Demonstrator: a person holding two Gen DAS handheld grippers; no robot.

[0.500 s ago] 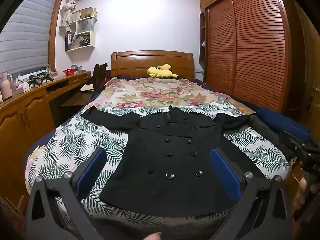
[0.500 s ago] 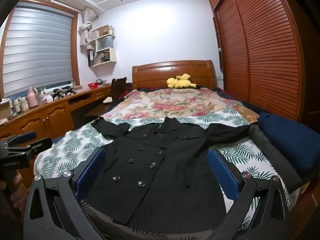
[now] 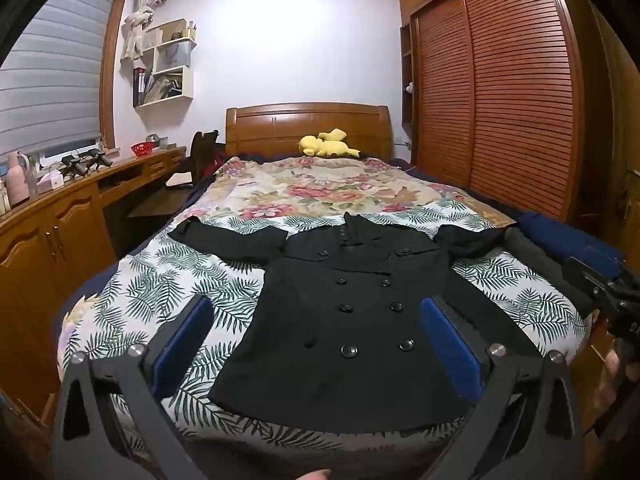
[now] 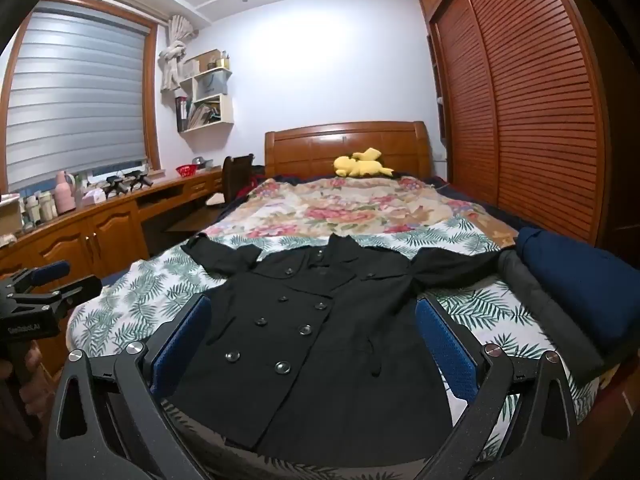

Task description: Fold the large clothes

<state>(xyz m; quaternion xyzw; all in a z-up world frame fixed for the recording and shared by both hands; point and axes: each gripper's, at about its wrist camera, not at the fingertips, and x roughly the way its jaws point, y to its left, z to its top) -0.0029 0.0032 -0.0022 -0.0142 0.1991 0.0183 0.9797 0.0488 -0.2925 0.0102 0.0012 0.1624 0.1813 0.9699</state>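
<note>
A black double-breasted coat (image 3: pixel 352 320) lies flat and face up on the bed, collar toward the headboard, both sleeves spread out sideways. It also shows in the right wrist view (image 4: pixel 320 332). My left gripper (image 3: pixel 316 340) is open and empty, held above the coat's hem at the foot of the bed. My right gripper (image 4: pixel 312 340) is open and empty, also above the hem, further right. Each gripper shows at the edge of the other's view.
The bed (image 3: pixel 160 280) has a palm-leaf sheet and a floral blanket (image 3: pixel 328 188). Folded navy and grey clothes (image 4: pixel 572 284) lie at its right edge. A yellow plush toy (image 3: pixel 326 146) lies by the headboard. Wooden desk cabinets (image 3: pixel 48 240) stand left, a louvred wardrobe (image 3: pixel 500 100) right.
Both grippers have shifted only slightly; the coat lies as before.
</note>
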